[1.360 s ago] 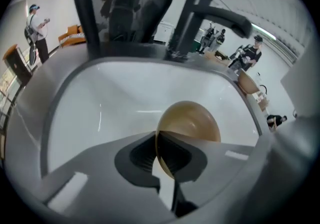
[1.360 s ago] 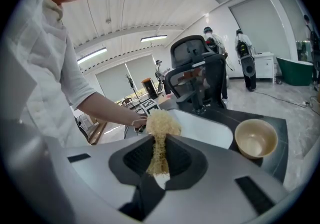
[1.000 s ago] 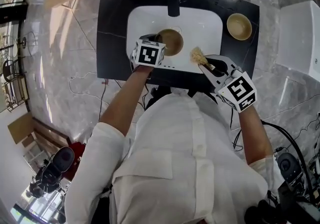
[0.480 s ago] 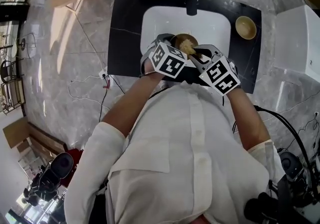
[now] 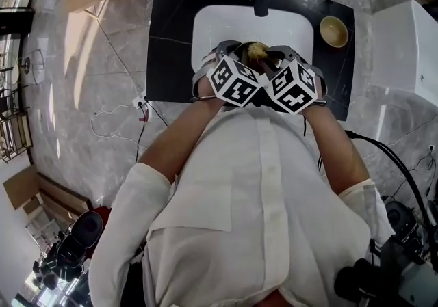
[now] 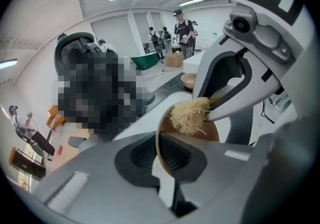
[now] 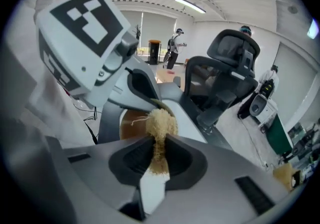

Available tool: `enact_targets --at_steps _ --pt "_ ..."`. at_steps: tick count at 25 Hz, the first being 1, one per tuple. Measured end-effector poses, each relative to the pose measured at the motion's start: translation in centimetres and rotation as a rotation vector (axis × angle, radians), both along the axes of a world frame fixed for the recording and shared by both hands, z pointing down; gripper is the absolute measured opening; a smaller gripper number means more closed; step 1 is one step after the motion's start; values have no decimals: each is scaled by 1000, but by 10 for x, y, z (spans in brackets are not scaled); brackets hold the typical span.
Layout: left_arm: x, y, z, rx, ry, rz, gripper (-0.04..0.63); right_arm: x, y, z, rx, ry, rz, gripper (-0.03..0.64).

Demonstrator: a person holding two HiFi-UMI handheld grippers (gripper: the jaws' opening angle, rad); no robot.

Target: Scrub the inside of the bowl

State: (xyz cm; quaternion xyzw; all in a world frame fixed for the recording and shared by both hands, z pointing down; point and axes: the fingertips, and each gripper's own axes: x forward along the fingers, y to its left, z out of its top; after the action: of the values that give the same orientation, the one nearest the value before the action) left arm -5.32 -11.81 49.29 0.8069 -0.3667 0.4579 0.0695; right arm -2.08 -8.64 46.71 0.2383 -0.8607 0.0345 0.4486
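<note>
Over the white sink [image 5: 212, 29] the left gripper [image 6: 162, 160] pinches the tipped brown bowl [image 6: 212, 132] by its rim. The right gripper [image 7: 159, 155] clamps a straw-coloured scrubber [image 7: 161, 123] pressed inside it. Only the gripper views show those grips. From above, both grippers crowd the basin's near edge, and a spare bowl [image 5: 333, 31] sits well apart on the black counter [image 5: 168, 46].

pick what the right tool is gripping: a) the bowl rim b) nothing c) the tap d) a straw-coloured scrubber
d: the right tool is shut on the scrubber, held at the bowl that the left tool grips by the rim.
</note>
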Motion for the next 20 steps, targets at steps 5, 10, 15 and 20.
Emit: enact_targets --at_steps 5,10,15,20 --pt "-1 -12 2 28 0 4 18 8 -4 28 -82 46 70 50" --pt "7 -15 -1 48 11 -1 23 6 9 50 -238 -36 131 49" --pt "13 -17 -5 75 18 -12 23 -12 16 50 -360 -168 140 49" --pt "9 -13 -1 48 54 -62 14 -21 7 34 -410 -353 202 50"
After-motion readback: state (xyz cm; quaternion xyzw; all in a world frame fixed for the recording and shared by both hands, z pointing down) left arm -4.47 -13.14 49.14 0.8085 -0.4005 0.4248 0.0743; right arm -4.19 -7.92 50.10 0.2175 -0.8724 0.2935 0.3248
